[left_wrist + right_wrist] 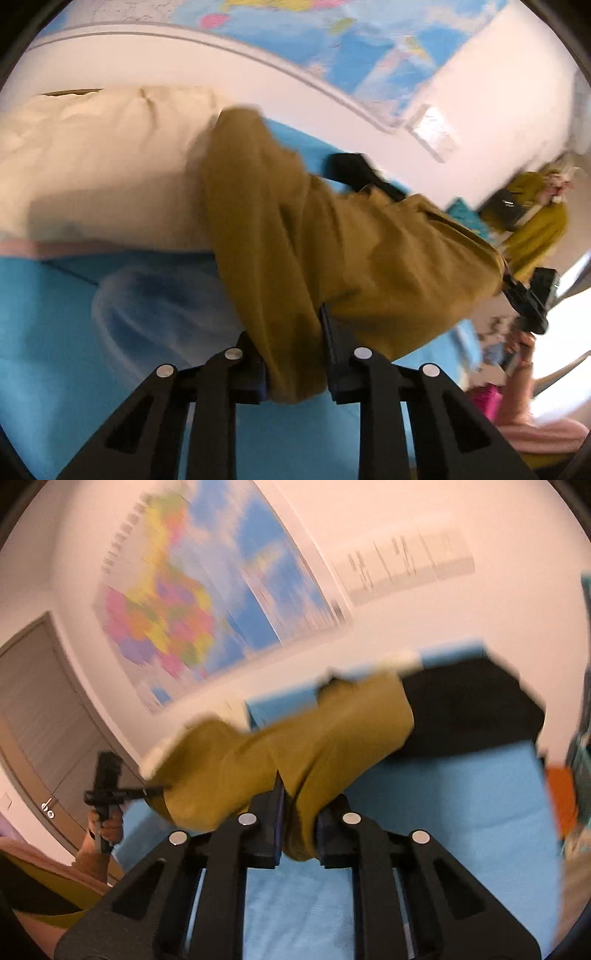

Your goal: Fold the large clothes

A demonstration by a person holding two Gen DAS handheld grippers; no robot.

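Left wrist view: the left gripper (291, 354) pinches a bunched edge of the mustard-yellow garment (295, 229), which stretches away above the blue surface (55, 332) – a cream pillow (92, 155) lies behind it. At the far end the right gripper (511, 282) grips another part of the cloth. Right wrist view shows that right gripper (297, 812) clamped on a fold, the garment lifted between both, with a black cloth (480, 709) beyond and a map (177, 602) on the wall
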